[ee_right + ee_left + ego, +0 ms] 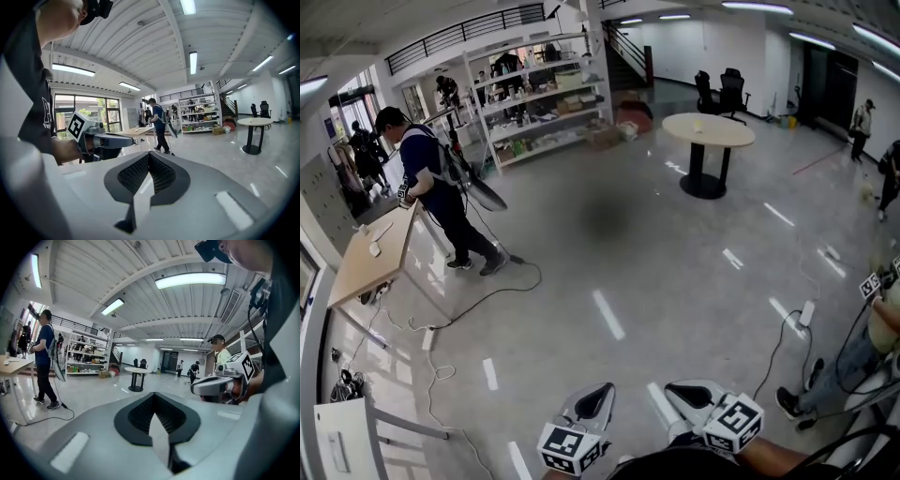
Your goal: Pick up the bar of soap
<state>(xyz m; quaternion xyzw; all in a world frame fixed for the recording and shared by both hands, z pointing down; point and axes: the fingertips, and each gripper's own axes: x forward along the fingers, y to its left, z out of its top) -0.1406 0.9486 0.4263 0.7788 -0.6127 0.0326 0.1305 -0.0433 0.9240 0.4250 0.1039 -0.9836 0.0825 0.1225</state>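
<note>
Looking through all three views, no bar of soap is found; its place cannot be told. The left tool (593,403) and right tool (692,396) are shut and empty, low in the head view. The soap should first be located, then the jaws opened before any approach. The head-mounted camera (96,8) is shown only by the gripper views, and the white power strip (806,312) on the floor only by the head view.

1 small pale block (375,249) lies flat on the wooden table (352,277), toward its far end (too small and far off to tell whether this is the soap bar).
</note>
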